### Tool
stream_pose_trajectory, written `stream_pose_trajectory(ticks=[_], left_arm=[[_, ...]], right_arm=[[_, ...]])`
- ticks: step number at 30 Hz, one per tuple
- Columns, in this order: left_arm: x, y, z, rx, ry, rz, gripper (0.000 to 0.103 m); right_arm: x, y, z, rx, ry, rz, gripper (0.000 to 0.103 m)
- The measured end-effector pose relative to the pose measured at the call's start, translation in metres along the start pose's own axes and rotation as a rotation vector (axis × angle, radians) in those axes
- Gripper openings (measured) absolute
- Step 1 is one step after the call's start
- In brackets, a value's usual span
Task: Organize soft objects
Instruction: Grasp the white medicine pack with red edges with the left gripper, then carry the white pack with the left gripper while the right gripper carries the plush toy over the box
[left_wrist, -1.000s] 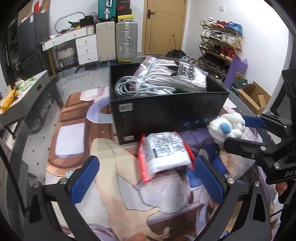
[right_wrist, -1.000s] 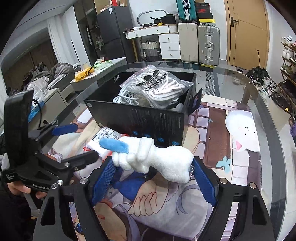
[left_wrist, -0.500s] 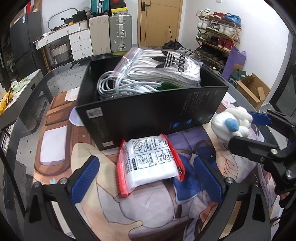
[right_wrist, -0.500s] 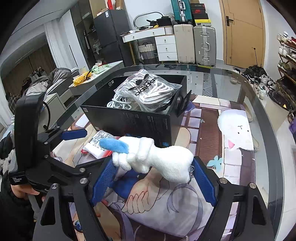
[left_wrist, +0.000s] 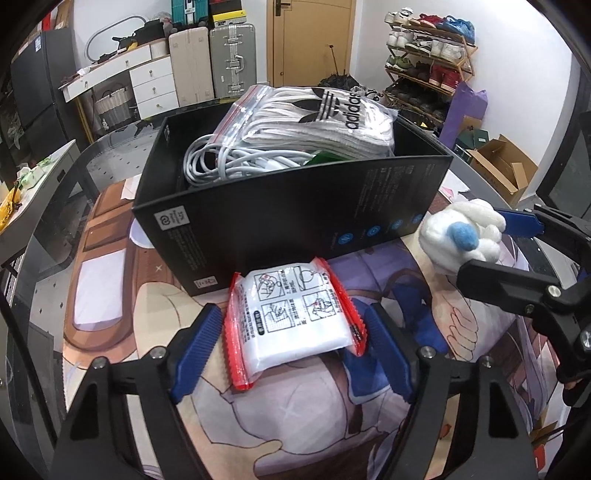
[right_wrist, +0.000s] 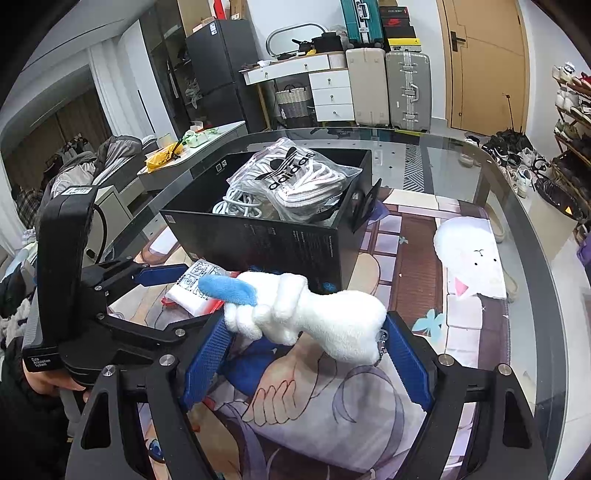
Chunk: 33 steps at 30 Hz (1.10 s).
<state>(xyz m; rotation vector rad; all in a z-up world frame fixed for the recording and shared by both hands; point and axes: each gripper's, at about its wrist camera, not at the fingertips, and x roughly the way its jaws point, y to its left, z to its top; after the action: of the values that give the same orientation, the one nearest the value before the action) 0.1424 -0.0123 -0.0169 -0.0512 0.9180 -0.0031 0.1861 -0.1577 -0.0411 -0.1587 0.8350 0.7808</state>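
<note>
A white packet with red edges (left_wrist: 293, 315) lies on the printed mat just in front of the black box (left_wrist: 295, 221). My left gripper (left_wrist: 295, 341) has closed in on the packet, its blue pads touching both red edges. My right gripper (right_wrist: 306, 350) is shut on a white plush toy with a blue tip (right_wrist: 306, 310) and holds it above the mat to the right of the box; the toy also shows in the left wrist view (left_wrist: 461, 236). The box holds a bagged adidas item (left_wrist: 325, 114) and a white cable (left_wrist: 225, 162).
A glass table (right_wrist: 517, 177) carries the printed mat (right_wrist: 406, 266). A white rabbit-face print (right_wrist: 469, 258) lies on the mat at the right. Suitcases, drawers, a shoe rack and a cardboard box stand around the room.
My left gripper moved forward over the packet and its jaws closed from wide open onto the packet's edges. My right gripper kept hold of the plush toy with little movement.
</note>
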Motion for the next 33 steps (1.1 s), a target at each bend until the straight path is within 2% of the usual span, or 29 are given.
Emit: stream_pose_trajectory(ticks=[2,5,10,22,33], left_arm=[[-0.001,-0.002,-0.001,0.012,-0.004,0.009,0.067],[-0.004,0.000,-0.002,0.010,-0.015,-0.009,0.059],[-0.008,0.006,-0.003,-0.018,-0.028,-0.043,0.052],[-0.041,0.008,-0.019,-0.039,-0.113,-0.070,0.050],[-0.076,0.024,-0.008,-0.075,-0.220,-0.081,0.050]], right_arm=[[0.000,0.000,0.000,0.001,0.001,0.001,0.084],[0.001,0.001,0.000,-0.001,0.002,0.001,0.084],[0.000,0.003,0.000,-0.010,0.001,0.001,0.084],[-0.004,0.004,0.002,-0.010,-0.019,0.004,0.084],[-0.022,0.009,0.008,-0.015,-0.091,0.014,0.084]])
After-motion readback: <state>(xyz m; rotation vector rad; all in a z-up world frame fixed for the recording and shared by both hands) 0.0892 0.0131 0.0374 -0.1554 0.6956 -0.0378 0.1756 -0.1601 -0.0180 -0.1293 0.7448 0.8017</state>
